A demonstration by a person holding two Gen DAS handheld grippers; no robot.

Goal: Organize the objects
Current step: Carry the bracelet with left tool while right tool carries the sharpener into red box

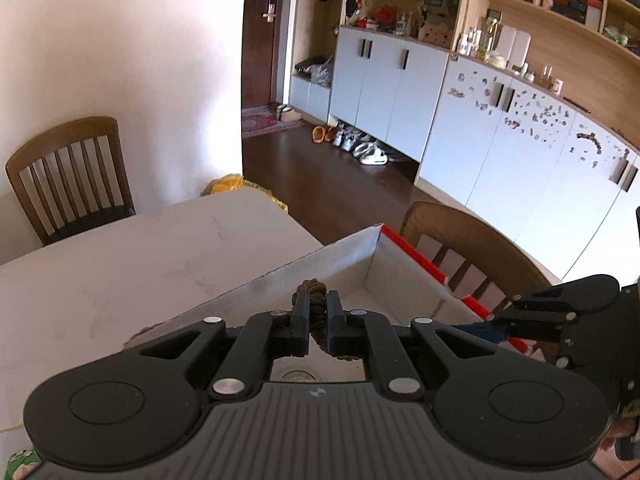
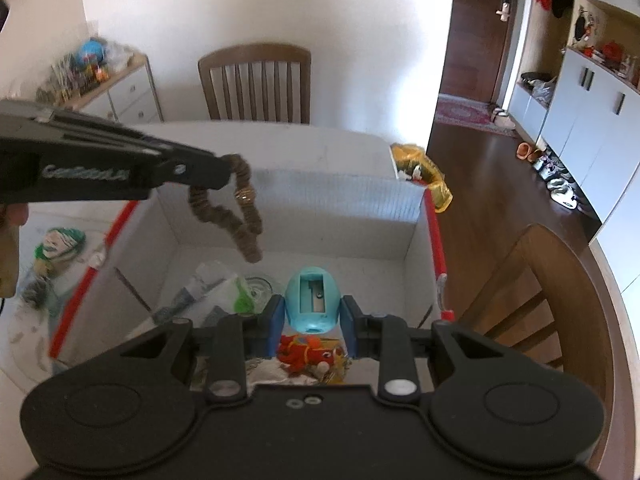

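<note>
- the left hand-held gripper (image 1: 316, 314) is clamped on a brown ruffled hair tie (image 2: 240, 208), whose loop hangs from its fingertips over the open box (image 2: 336, 196).
- in the right wrist view the hair tie dangles above the box's far inner wall, clear of the things lying on the box floor.
- the right hand-held gripper (image 2: 313, 320) is closed on a light blue egg-shaped pencil sharpener (image 2: 313, 300), its blue pads pressing on either side; the sharpener is held over the near part of the box.
- the box is white inside with red edges and sits on the white bench (image 1: 120, 264), reaching to the bench edge beside a wooden chair (image 2: 544, 312).
- on the box floor lie a red toy (image 2: 306, 354), a tube (image 2: 192, 294), something green (image 2: 244, 300) and a clear round thing (image 2: 260, 286).
- a green-and-white figure (image 2: 56, 248) lies on the bench just outside the box's left wall.
- a second wooden chair (image 2: 256, 80) stands at the bench's far edge, against the wall.
</note>
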